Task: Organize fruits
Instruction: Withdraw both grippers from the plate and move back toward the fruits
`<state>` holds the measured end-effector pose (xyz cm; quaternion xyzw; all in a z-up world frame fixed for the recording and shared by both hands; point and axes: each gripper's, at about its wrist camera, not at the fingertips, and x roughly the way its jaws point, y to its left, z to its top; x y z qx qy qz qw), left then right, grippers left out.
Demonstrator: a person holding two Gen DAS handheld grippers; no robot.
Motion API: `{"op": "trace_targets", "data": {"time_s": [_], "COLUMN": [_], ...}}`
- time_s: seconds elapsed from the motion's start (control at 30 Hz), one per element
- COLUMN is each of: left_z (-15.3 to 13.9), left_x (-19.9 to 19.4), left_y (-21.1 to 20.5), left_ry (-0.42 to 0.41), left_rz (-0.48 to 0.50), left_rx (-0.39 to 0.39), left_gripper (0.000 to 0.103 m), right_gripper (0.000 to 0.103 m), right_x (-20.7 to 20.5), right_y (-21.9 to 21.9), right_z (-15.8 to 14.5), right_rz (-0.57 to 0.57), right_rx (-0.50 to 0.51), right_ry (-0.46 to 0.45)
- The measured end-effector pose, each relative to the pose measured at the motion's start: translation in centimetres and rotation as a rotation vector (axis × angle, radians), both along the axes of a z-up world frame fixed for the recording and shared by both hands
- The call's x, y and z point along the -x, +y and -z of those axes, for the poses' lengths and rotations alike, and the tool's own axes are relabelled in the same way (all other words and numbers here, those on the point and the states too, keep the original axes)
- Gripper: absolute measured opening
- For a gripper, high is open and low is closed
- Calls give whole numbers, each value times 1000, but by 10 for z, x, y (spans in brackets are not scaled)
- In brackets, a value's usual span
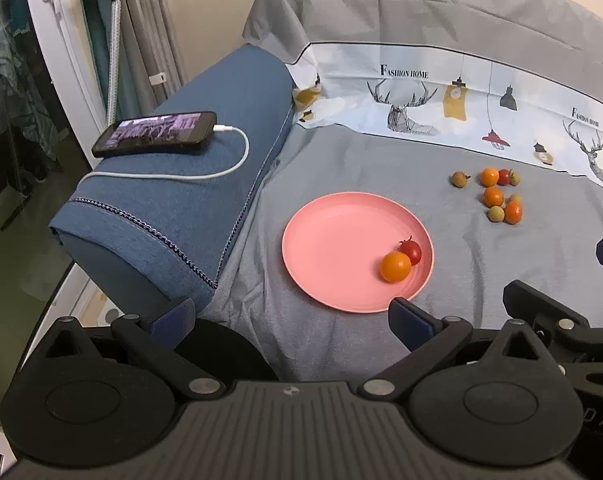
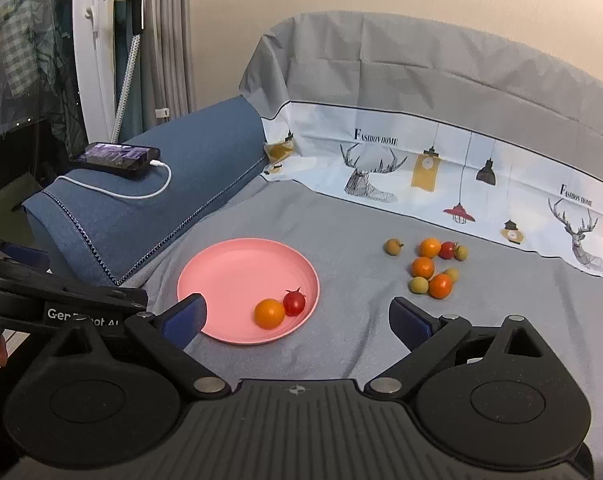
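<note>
Grey sheet (image 2: 341,216) under pink plate (image 2: 229,268), two fruits aboard

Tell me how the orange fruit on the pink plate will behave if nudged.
The orange fruit looks round and smooth, so it would probably roll. The red tomato touching it may shift too. The pink plate has a raised rim that would likely stop it.

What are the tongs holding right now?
Nothing. The left tongs and right tongs are both open and empty. The fruits lie on the pink plate and the gray cloth.
</note>
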<state>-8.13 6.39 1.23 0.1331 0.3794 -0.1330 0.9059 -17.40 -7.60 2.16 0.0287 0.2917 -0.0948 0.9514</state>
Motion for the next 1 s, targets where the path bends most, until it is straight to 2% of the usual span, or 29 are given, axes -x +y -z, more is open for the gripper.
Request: {"op": "trace_targets", "data": {"time_s": [0.37, 1.0], "left_z": [2, 23], "left_x": [-4, -26], "left_y": [1, -2], "left_ry": [14, 98], "left_rz": [-5, -14], "left_rx": [-4, -17], "left_gripper": [103, 103], "right_gripper": [98, 98], "right_x": [-4, -22], "right_y": [0, -13], "right_z": [4, 25], "right_rz": [-4, -7], "right_rx": [-12, -72], "right_ry": [4, 73]}}
